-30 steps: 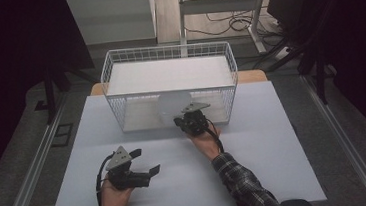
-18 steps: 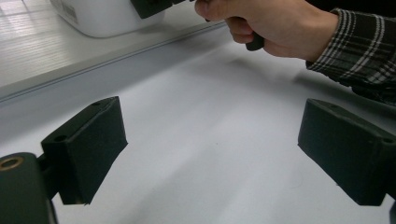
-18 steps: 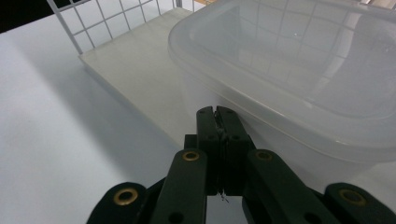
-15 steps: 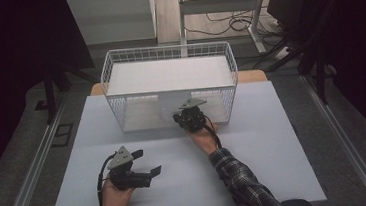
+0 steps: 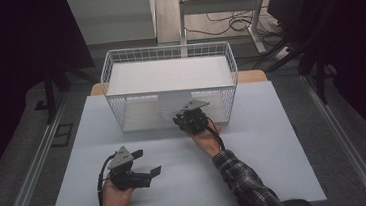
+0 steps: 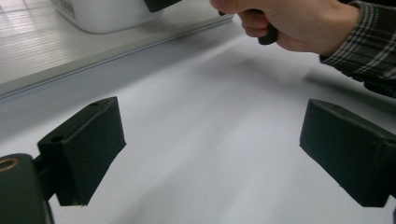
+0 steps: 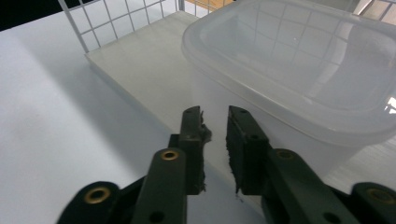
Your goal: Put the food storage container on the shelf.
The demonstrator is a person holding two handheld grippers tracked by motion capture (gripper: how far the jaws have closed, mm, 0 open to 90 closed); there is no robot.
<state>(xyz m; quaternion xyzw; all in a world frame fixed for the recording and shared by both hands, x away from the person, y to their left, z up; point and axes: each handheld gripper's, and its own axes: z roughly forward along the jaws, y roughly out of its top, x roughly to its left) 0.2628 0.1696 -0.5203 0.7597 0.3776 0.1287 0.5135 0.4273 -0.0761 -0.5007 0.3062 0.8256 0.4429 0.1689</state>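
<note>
Right tool (image 7: 215, 140) — jaws narrowly parted, just opening — before unmarked plastic container (image 7: 299, 70).

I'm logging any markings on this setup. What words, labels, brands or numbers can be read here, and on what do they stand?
No text can be read.
A small label with dark bars sits on the white plastic container at the top edge of the left gripper view; it is too blurred to read.
The clear plastic lid, the white wire basket and the white table show no markings.
</note>
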